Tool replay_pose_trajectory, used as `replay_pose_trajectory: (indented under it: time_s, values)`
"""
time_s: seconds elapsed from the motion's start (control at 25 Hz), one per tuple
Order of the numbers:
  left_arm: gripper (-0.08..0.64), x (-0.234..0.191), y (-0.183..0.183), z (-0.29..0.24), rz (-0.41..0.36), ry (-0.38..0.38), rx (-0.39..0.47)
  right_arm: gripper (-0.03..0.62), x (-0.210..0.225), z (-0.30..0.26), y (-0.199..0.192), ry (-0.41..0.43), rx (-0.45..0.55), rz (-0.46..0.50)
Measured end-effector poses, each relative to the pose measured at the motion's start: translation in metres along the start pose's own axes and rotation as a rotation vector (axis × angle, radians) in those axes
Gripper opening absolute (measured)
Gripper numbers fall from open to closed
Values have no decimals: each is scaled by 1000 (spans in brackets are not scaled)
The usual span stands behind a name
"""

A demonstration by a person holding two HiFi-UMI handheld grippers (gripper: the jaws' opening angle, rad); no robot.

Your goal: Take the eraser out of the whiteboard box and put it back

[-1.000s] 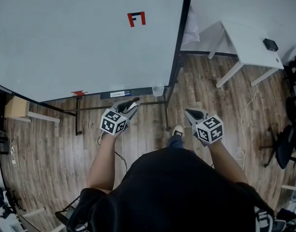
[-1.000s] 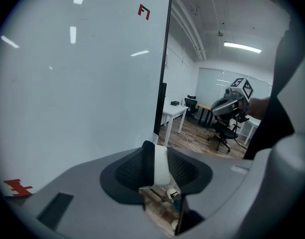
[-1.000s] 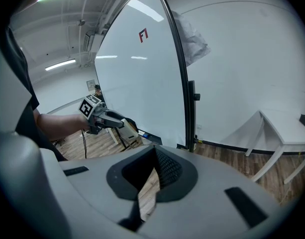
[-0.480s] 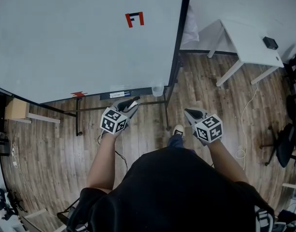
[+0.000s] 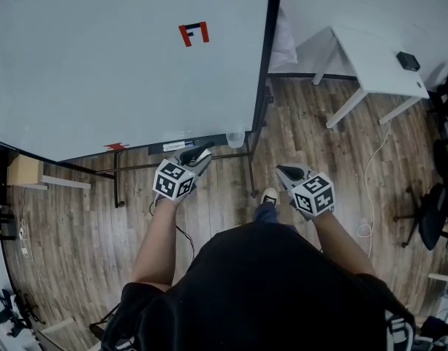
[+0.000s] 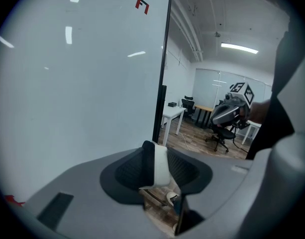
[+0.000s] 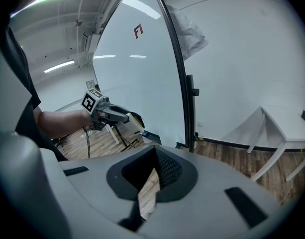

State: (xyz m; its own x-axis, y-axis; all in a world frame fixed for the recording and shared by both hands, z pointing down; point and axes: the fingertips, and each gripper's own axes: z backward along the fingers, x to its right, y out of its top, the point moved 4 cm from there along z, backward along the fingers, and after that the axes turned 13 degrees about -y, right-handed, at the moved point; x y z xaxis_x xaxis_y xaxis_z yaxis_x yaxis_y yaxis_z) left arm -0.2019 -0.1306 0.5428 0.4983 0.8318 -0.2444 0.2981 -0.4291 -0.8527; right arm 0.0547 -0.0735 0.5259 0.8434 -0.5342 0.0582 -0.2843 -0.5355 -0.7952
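My left gripper (image 5: 197, 155) is shut on the eraser (image 5: 202, 153), a small block with a white body and a black felt side. It hangs just in front of the whiteboard's marker tray (image 5: 181, 144). In the left gripper view the eraser (image 6: 161, 164) stands upright between the pads. The clear whiteboard box (image 5: 236, 137) sits at the tray's right end, to the right of the eraser. My right gripper (image 5: 288, 172) hovers over the floor, shut with nothing in it. In the right gripper view its pads meet at the tips (image 7: 153, 152), and the left gripper (image 7: 123, 116) shows with the eraser (image 7: 136, 124).
The large whiteboard (image 5: 121, 57) on a dark wheeled stand fills the upper left, with a red and black mark (image 5: 194, 34). A white table (image 5: 373, 68) stands at the right, office chairs (image 5: 434, 210) beyond. A cable (image 5: 370, 196) lies on the wood floor.
The left gripper with the eraser has edged slightly toward the board's tray. The head view has shifted a little. The right gripper has stayed put.
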Motion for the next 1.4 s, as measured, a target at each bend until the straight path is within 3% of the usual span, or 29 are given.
replay_pose_trajectory:
  time_s: [0.96, 1.4]
  values:
    - [155, -19, 58, -59, -34, -48, 28, -5, 45, -15, 2, -3, -26, -20]
    - [155, -26, 68, -92, -16, -75, 22, -6, 70, -22, -3, 0, -48, -26]
